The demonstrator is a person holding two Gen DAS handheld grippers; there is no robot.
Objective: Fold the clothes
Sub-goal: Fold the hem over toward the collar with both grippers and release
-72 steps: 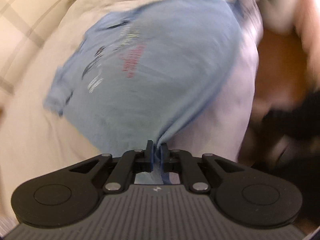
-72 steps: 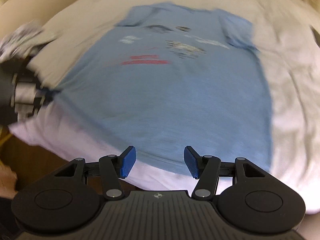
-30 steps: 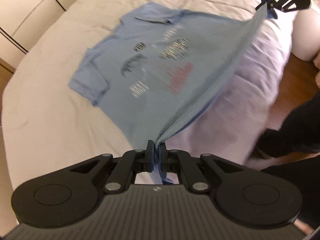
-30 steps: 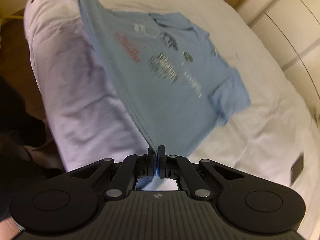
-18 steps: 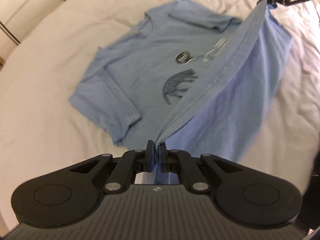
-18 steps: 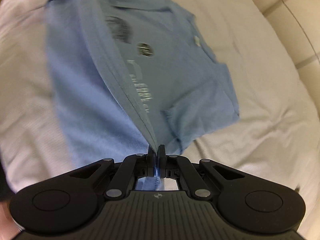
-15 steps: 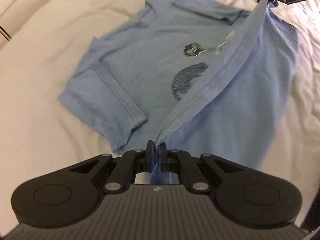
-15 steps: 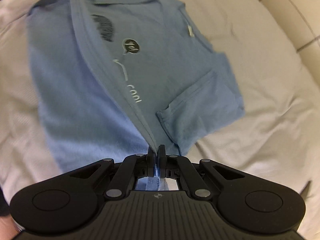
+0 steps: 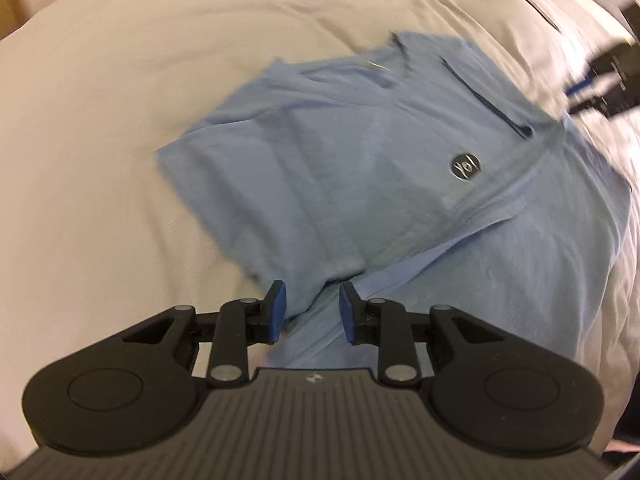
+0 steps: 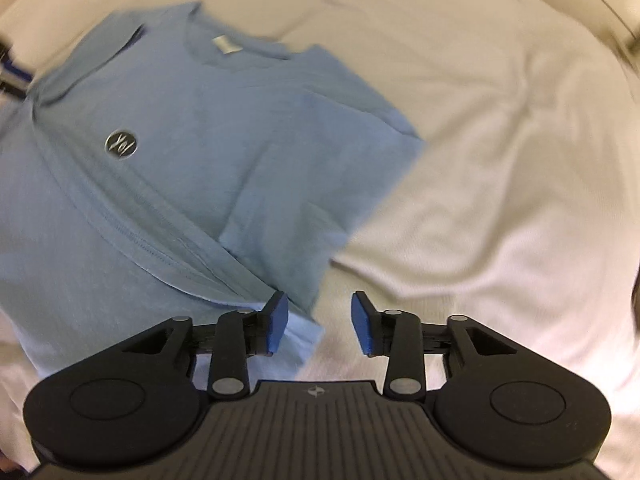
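A light blue T-shirt (image 9: 380,168) lies on the bed, its lower half folded up over the chest so the hem (image 9: 472,224) runs just below a round logo (image 9: 464,166). My left gripper (image 9: 310,312) hovers over the folded corner near the sleeve; its jaws are opening and cloth lies between the blue pads without being pinched. In the right wrist view the same T-shirt (image 10: 192,152) fills the left. My right gripper (image 10: 318,322) has its jaws opening, the shirt corner beside its left pad and bare sheet between the pads.
A cream bedsheet (image 9: 120,140) covers the bed around the shirt, with wrinkled sheet (image 10: 500,180) to the right. The other gripper's dark body (image 9: 612,80) shows at the upper right of the left wrist view. Pale cabinet panels stand beyond the bed.
Both grippers carried the shirt's hem up over the chest, lowered it and let go. Both sets of jaws went from shut on the hem to apart. The shirt now lies folded in half.
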